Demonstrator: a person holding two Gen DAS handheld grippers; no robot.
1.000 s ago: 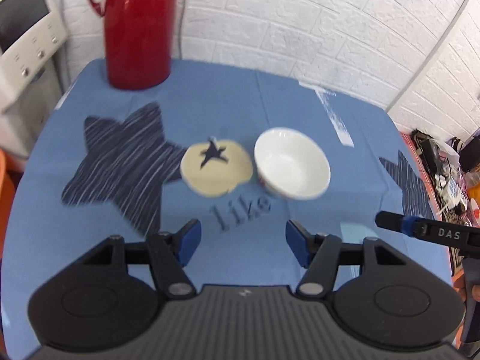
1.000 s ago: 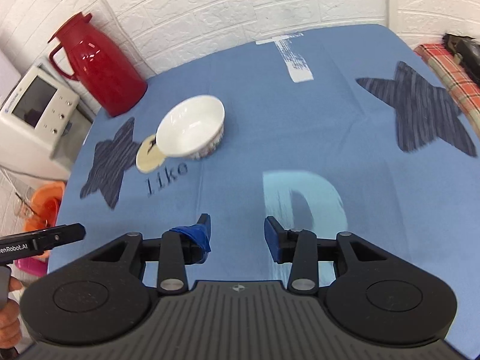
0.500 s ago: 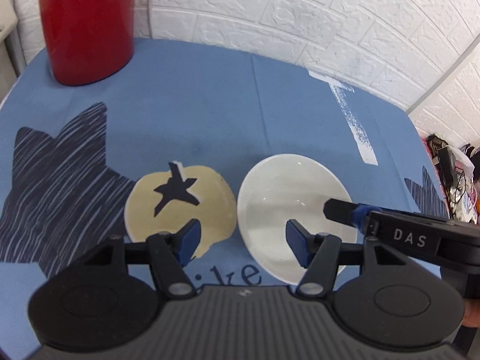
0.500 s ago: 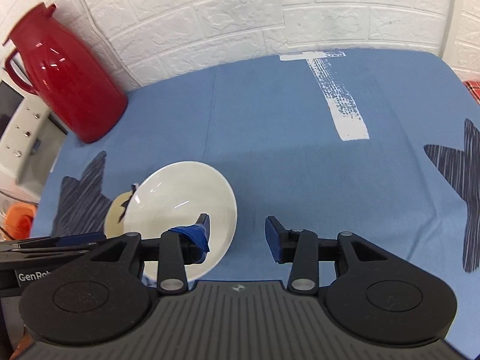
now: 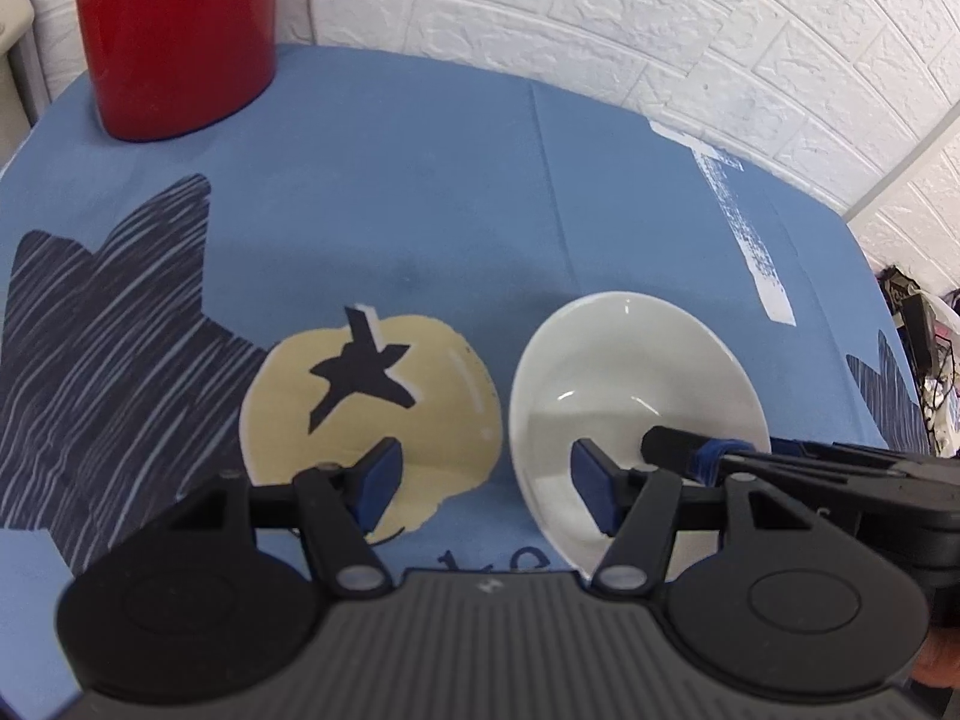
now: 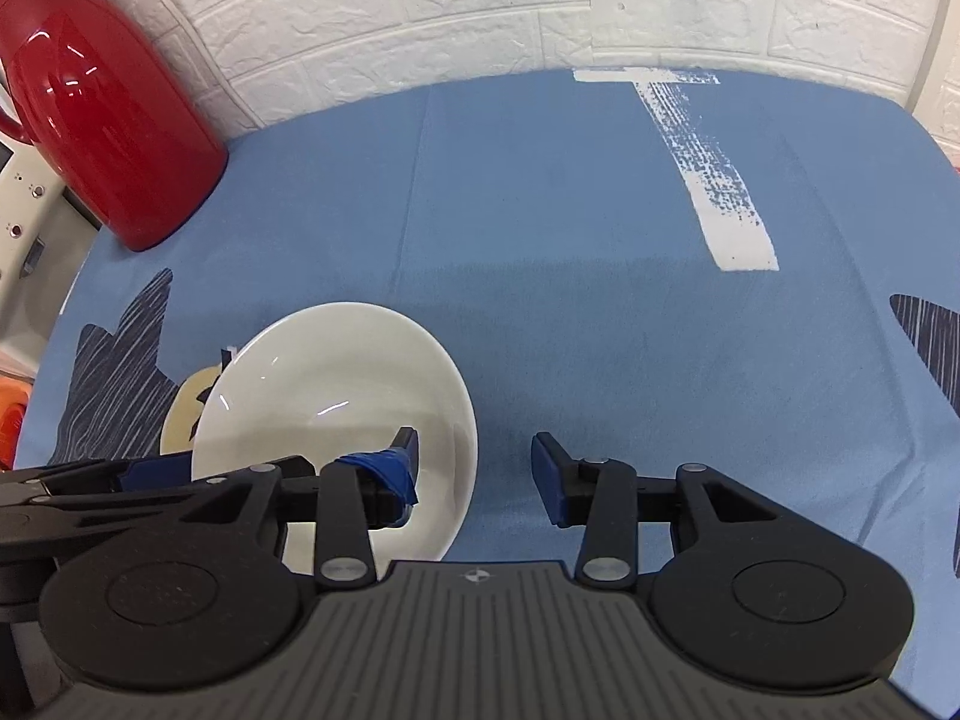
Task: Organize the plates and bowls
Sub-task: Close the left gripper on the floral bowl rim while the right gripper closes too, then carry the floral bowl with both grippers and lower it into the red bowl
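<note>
Presently listed: one white bowl (image 5: pixel 636 396), upright on the blue printed cloth of the tabletop (image 5: pixel 420 180), just beside a cream apple print (image 5: pixel 372 414) that is part of the cloth and no plate.

Left tongs (image 5: pixel 483 483): jaws wide apart, holding nothing; the right jaw sits over the bowl's near rim, the left over the apple print.

Right tongs (image 6: pixel 474 474): jaws parted, nothing clamped; the taped left jaw hangs inside the bowl, the right outside it, the rim between them.

Surroundings: red thermos jug (image 6: pixel 96 102) at the far left edge, white brick wall (image 6: pixel 480 6) behind.

Progress, judged: bowl not yet gripped or moved; no plate in view; organizing barely begun.
</note>
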